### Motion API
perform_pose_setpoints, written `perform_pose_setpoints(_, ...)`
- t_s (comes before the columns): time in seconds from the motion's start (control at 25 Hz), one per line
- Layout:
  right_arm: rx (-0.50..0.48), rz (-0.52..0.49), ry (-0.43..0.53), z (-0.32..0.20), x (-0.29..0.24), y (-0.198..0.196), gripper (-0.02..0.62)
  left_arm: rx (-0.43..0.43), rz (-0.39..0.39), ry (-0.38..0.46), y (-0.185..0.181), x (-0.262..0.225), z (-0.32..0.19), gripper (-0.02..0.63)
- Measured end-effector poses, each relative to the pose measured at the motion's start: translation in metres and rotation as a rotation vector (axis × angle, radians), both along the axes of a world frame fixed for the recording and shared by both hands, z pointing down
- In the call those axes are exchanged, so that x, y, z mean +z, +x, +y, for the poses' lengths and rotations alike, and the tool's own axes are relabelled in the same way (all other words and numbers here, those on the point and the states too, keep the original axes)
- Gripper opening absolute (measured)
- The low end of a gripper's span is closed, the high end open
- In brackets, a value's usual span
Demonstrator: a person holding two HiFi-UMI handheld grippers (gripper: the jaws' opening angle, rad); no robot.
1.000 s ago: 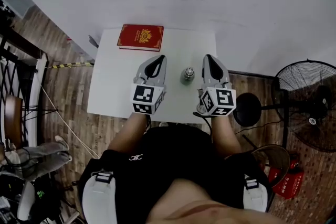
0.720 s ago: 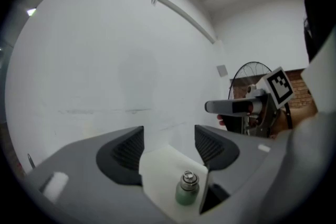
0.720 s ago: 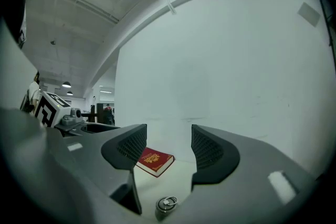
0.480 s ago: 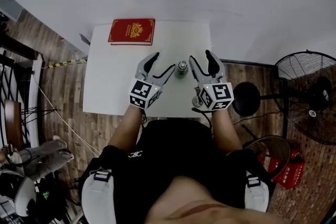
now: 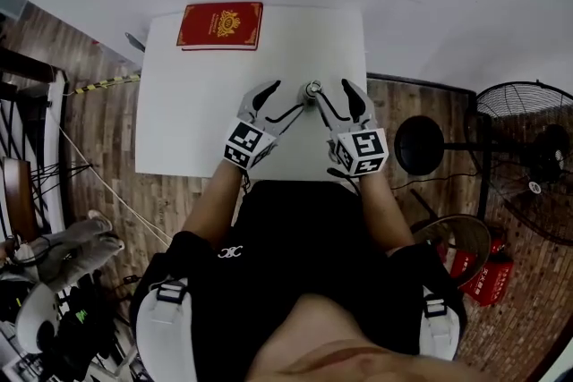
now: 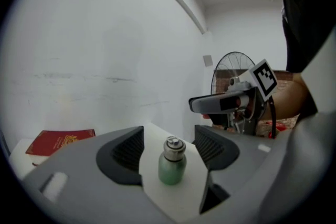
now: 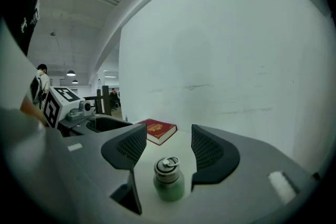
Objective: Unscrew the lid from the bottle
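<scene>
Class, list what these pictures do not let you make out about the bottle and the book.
Bottle, head view: too small, only its top shows.
Lid threads, every view: covered by the lid itself.
Book, left gripper view: near edge behind left hand-held gripper; cover print blurred.

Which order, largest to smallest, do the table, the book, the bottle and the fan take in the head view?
1. table
2. fan, though it stands lower, so farther from the camera
3. book
4. bottle

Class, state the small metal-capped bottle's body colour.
The small bottle is pale green, clearest in the left gripper view.
</scene>
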State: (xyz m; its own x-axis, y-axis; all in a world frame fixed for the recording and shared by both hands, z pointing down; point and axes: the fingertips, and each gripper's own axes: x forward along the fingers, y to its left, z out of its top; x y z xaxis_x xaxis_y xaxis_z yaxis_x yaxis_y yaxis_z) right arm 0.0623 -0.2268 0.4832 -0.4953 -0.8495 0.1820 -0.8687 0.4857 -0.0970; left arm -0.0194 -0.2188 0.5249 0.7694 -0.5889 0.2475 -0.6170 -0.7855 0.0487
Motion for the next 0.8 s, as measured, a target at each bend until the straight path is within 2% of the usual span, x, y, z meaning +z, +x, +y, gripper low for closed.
perform_pose_setpoints(0.16, -0.003, -0.009, -0.061, 0.000, 0.032, -0.003, 0.241, 0.052, -0.025, -0.058, 0.010, 0.034, 0.001, 0.331)
perform_pose_setpoints(0.28, 0.017, -0.022, -0.111, 0.002, 0.054, -0.002, 0.242, 0.090, -0.002, -0.067, 0.020, 0.049, 0.003, 0.336)
perform_pose_setpoints(0.36, 0.014, -0.003, -0.142, 0.000, 0.070, -0.006, 0.267, 0.121, 0.000, -0.072, 0.027, 0.064, -0.001, 0.345)
perform_pose_setpoints(0.48, 0.029, 0.044, -0.157, -0.002, 0.084, -0.009, 0.268, 0.155, -0.041, -0.086, 0.037, 0.086, -0.005, 0.347)
perform_pose_setpoints(0.6, 0.048, 0.079, -0.177, -0.007, 0.097, -0.010, 0.268, 0.155, -0.071, -0.105, 0.042, 0.107, -0.012, 0.355)
perform_pose_setpoints(0.8, 0.019, 0.086, -0.196, -0.020, 0.113, -0.020, 0.268, 0.193, -0.049, -0.182, 0.048, 0.135, -0.023, 0.388)
